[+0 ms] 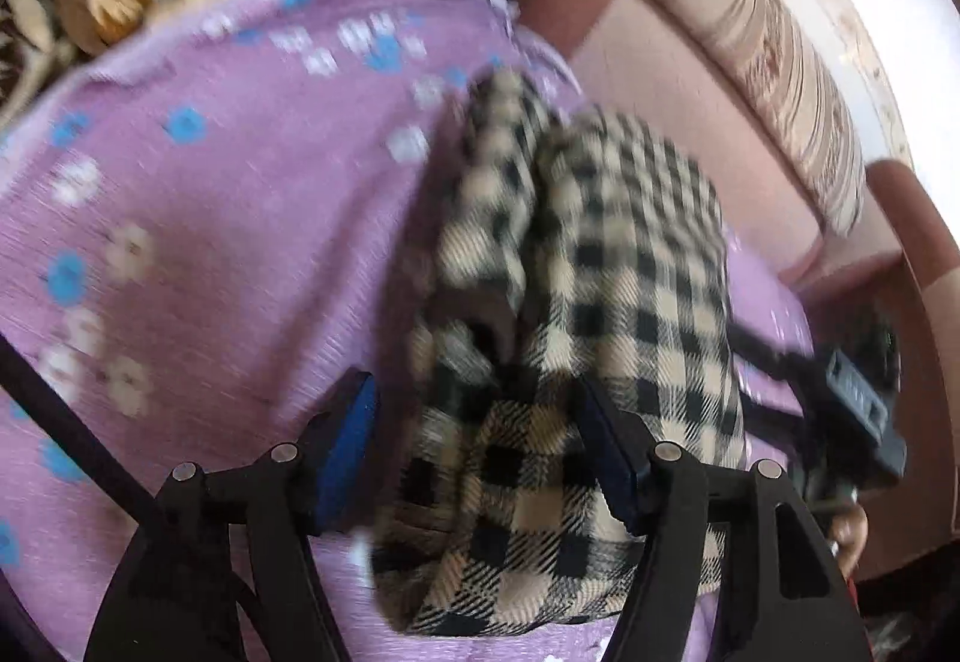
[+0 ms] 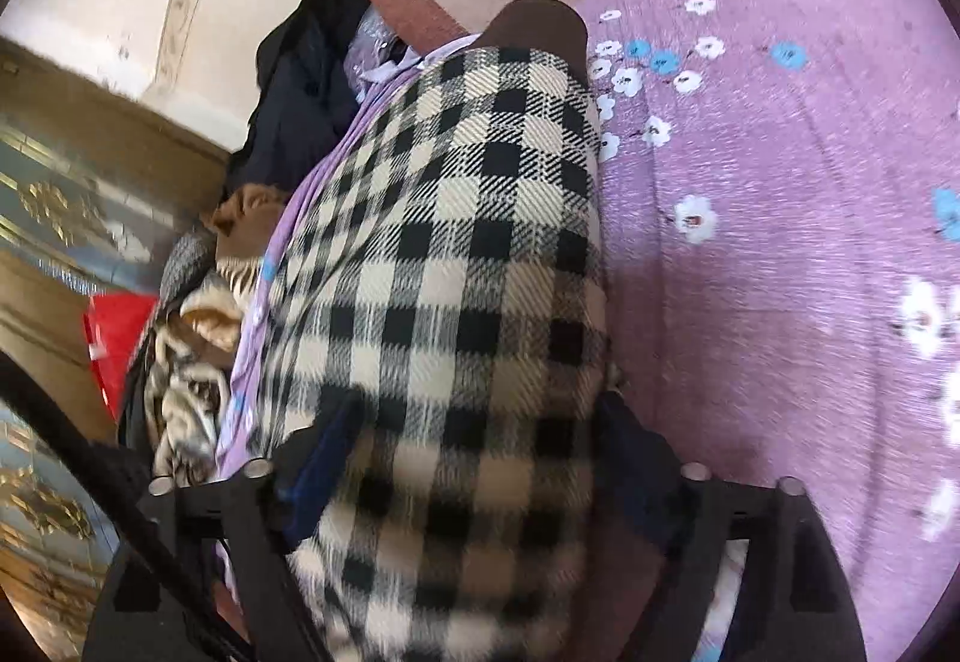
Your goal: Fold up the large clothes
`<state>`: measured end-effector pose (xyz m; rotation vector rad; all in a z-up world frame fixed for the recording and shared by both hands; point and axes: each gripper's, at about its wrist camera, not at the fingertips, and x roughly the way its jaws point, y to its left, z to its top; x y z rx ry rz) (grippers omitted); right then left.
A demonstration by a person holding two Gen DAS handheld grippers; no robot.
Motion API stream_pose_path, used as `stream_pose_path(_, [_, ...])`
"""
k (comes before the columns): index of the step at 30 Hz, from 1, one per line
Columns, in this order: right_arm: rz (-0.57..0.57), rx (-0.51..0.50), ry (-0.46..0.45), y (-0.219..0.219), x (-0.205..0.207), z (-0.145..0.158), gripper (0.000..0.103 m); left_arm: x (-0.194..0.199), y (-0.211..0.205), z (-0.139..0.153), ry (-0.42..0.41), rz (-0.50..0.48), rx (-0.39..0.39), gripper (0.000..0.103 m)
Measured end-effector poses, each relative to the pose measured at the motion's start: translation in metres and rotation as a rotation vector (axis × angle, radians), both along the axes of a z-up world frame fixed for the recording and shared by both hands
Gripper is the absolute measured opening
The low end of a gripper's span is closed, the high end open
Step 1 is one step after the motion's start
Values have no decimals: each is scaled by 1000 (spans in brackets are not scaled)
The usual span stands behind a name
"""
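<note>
A folded black-and-cream checked garment (image 1: 600,266) lies on a purple flowered bedspread (image 1: 228,218). My left gripper (image 1: 480,449) stands open over the garment's near end. Its left blue pad (image 1: 351,440) is clear of the cloth and its right finger (image 1: 609,458) rests against it. In the right wrist view the same garment (image 2: 456,254) fills the gap of my right gripper (image 2: 471,458), whose jaws stand wide apart on either side. Blur hides how close the pads sit. The right gripper (image 1: 852,404) also shows in the left wrist view, at the garment's far side.
A pink sofa back (image 1: 678,86) with a striped cushion (image 1: 774,44) borders the bedspread. A pile of dark and striped clothes (image 2: 300,80) lies past the garment. A red item (image 2: 114,338) and a gilded cabinet (image 2: 54,218) stand at the left.
</note>
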<state>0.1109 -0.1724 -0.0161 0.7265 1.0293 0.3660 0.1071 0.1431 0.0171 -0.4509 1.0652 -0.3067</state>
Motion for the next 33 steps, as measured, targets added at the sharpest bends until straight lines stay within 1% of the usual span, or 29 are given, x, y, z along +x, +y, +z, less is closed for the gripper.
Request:
stream_pose_path(1, [-4,-3,11,1,3,-2,83,1,-6,-3,11,-5,-19,61])
stream_pose_path(2, [-8,2,22,0,5,-3,67,1,-10,-4,12,-5,-32,51])
stream_pose_path(3, [-11,15,32,-3,7,-2,59,1,-16,-2,8,-8,-37,47])
stream_pose_path(4, [-7,42,35,-9,7,0,43,1,-23,2,-3,-13,-31,41])
stream_pose_path(5, [-3,63,27,-15,7,3,34,0,-31,6,-14,-17,-25,41])
stream_pose_path(7, [-11,60,-2,-33,3,13,30,0,-52,17,-35,-48,-42,37])
stream_pose_path(9, [-48,27,-31,-54,-3,24,29,-4,-80,28,-65,-110,-53,36])
stream_pose_path(11, [-95,10,-49,-78,-6,30,29,-7,-103,32,-90,-153,-24,36])
stream_pose_path(13, [-141,-9,-34,-102,-12,25,30,-9,-122,26,-86,-183,17,38])
stream_pose_path(14, [-157,-23,-12,-110,-13,19,32,-9,-129,20,-70,-187,64,40])
stream_pose_path(15, [-174,-61,25,-115,-15,10,34,-10,-131,17,-62,-191,94,42])
stream_pose_path(16, [-183,-94,38,-118,-17,7,40,-11,-131,14,-58,-195,110,44])
stream_pose_path(17, [-189,-115,32,-120,-20,7,50,-12,-128,14,-57,-194,110,45])
stream_pose_path(19, [-187,-174,11,-122,-30,19,50,-14,-119,17,-32,-192,103,45])
stream_pose_path(21, [-177,-274,-15,-116,-39,37,50,-17,-104,17,-4,-169,90,45])
stream_pose_path(22, [-155,-319,-49,-109,-48,52,50,-18,-96,14,9,-165,83,45])
stream_pose_path(23, [-137,-333,-72,-110,-56,58,50,-20,-89,11,32,-155,78,45])
stream_pose_path(25, [-83,-351,-125,-93,-72,77,50,-22,-75,3,65,-133,57,45])
stream_pose_path(26, [-48,-355,-148,-83,-81,84,50,-24,-70,1,72,-120,60,45])
stream_pose_path(27, [-18,-363,-161,-75,-88,87,50,-26,-65,-1,71,-106,84,45])
stream_pose_path(28, [18,-376,-169,-62,-95,87,49,-28,-62,-1,63,-91,129,41])
stream_pose_path(29, [56,-392,-170,-49,-102,85,48,-30,-61,-2,61,-90,151,41])
stream_pose_path(31, [99,-443,-155,-30,-111,73,48,-34,-60,-5,59,-94,170,41])
stream_pose_path(33, [120,-476,-119,-22,-123,54,48,-39,-61,-4,43,-98,195,41])
